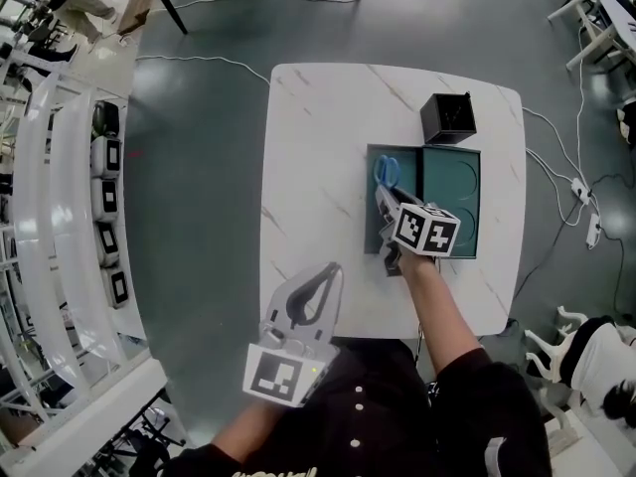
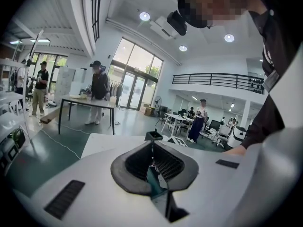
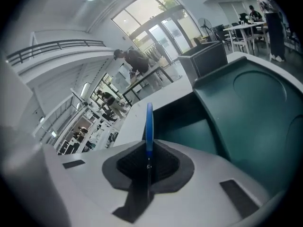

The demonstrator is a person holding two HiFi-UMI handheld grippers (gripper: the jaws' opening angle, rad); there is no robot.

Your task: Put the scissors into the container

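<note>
At the near left edge of the white marble-patterned table, the left gripper is hovering with its jaws pressed together on nothing. To its right, the right gripper is clamping the blue-handled metal scissors over the left compartment of the dark green two-compartment plastic tray. Whether the scissors are touching the tray floor cannot be told. Further right and farther off, the black square open-topped container is standing just beyond the tray's far edge, apart from the scissors.

The scissors are likely light and stiff, with thin, slick blades that could pivot or slide between the pads. A firm hold close to the pivot, with the blue loops left free, is probably the safest.

Only the head view is showing the whole layout: both grippers, tray and container on one table. Only the right gripper view is showing the grip itself, with the pads closing flat on the scissors, seen edge-on, and a blue loop standing out past the tips. The left gripper view alone is confirming that its pads are meeting with nothing in between.
</note>
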